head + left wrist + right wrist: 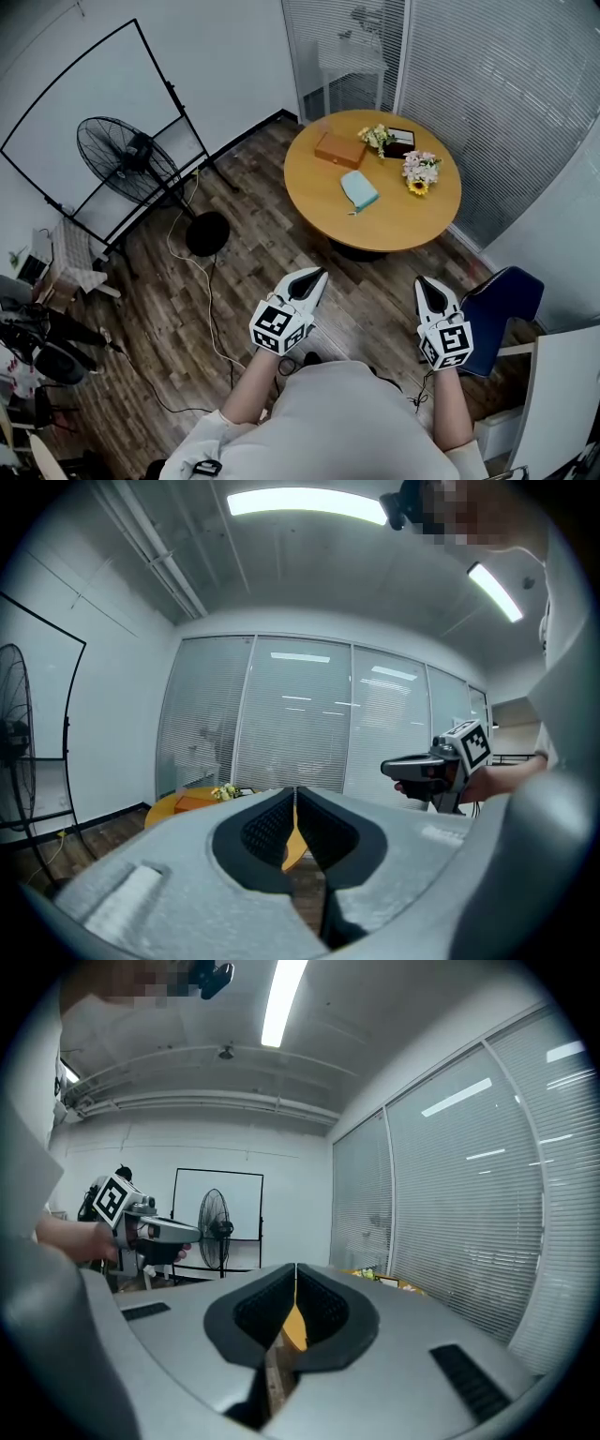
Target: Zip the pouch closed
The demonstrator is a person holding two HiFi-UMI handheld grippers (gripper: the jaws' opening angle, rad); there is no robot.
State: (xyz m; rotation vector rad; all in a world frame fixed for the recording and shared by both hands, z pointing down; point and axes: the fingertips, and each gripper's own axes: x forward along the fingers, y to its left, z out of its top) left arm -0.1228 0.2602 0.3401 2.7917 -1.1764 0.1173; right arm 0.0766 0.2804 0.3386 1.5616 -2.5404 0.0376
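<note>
A light blue pouch (358, 189) lies flat near the middle of the round wooden table (319, 197), well ahead of both grippers. My left gripper (322, 273) is held over the floor short of the table, its tips together and nothing between them. My right gripper (421, 281) hangs level with it, also shut and empty. In the left gripper view the jaws (295, 791) meet at the tips, with the table's edge (178, 803) beyond. In the right gripper view the jaws (296, 1267) are likewise closed.
On the table stand an orange box (339, 150), a dark box (400, 142) and two flower bunches (420, 172). A standing fan (127, 159) and a black frame stand are at the left, cables lie on the floor, and a blue chair (502, 305) is at the right.
</note>
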